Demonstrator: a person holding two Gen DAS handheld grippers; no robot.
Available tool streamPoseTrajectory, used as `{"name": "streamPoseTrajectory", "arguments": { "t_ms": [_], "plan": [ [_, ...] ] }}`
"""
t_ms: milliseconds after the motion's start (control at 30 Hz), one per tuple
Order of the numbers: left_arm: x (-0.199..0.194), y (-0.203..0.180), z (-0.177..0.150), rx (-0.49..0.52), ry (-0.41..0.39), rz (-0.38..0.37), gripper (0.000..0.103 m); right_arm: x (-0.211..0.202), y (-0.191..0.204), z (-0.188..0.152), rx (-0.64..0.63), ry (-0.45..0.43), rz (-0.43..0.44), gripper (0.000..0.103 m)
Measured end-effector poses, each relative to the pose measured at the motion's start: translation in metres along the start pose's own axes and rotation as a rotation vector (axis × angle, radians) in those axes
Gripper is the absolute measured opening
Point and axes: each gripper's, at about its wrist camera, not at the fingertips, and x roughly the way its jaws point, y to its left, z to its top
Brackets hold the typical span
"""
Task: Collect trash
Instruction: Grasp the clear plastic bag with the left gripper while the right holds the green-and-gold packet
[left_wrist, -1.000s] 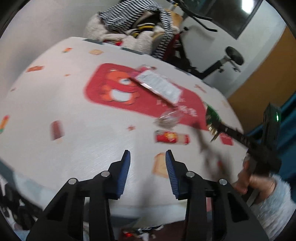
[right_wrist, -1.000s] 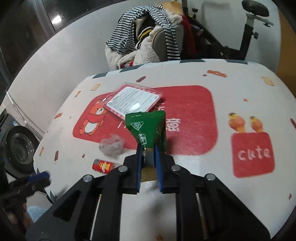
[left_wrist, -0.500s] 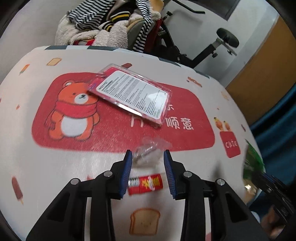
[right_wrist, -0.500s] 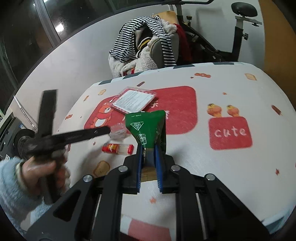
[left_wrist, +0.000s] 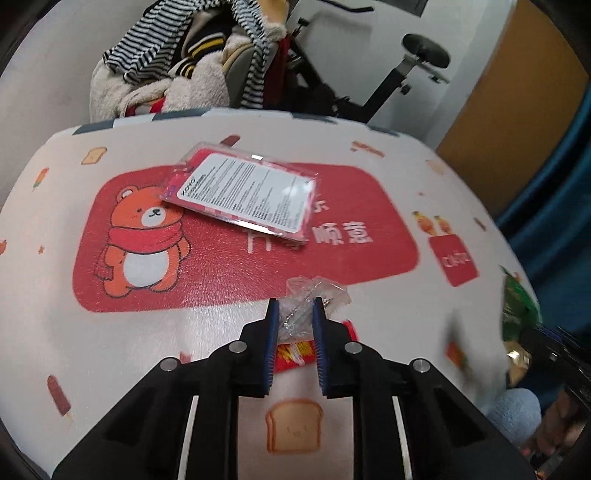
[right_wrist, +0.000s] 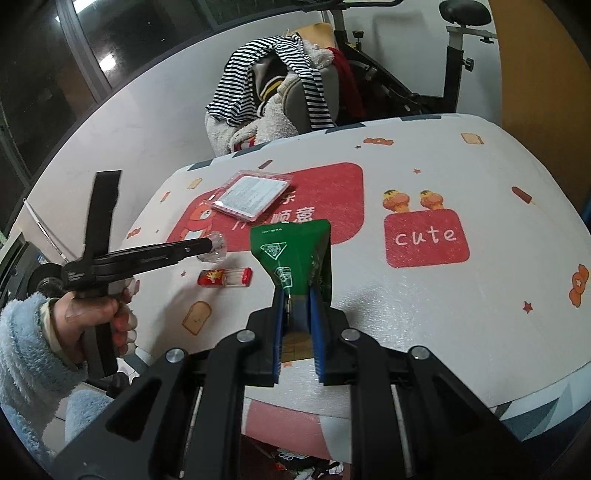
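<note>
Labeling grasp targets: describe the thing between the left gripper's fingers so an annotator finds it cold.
On the tablecloth, find the big red bear panel. At its near edge lies a crumpled clear plastic wrapper, the left gripper closing around it. Unlike the red packet beside it and the flat labelled pack behind, it is see-through and colourless.

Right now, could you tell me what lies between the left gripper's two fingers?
A crumpled clear plastic wrapper sits between the closing fingers of the left gripper, as the left wrist view shows. A red packet lies on the table just below it.

Crinkled clear plastic wrapper (left_wrist: 316, 295), glossy green foil packet (right_wrist: 295, 254), matt textured vinyl-looking counter (right_wrist: 424, 295), fuzzy blue fleece sleeve (right_wrist: 26, 350).
</note>
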Motion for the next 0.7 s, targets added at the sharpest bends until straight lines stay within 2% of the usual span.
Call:
{"name": "streamPoseTrajectory", "arguments": {
  "t_ms": [333,500,700],
  "plan": [
    [-0.072,-0.015,-0.035,0.007,-0.049,-0.085,0.018,-0.019,0.023,0.0,-0.041,-0.025,0.03,0.017],
    [-0.101,-0.025,-0.07,0.0,-0.052,-0.142,0.018,-0.03,0.029,-0.003,-0.049,-0.027,0.028,0.017],
    [-0.115,-0.032,-0.115,-0.014,-0.025,-0.181,0.018,-0.042,0.033,-0.009,-0.055,-0.031,0.021,0.017]
  ]
}}
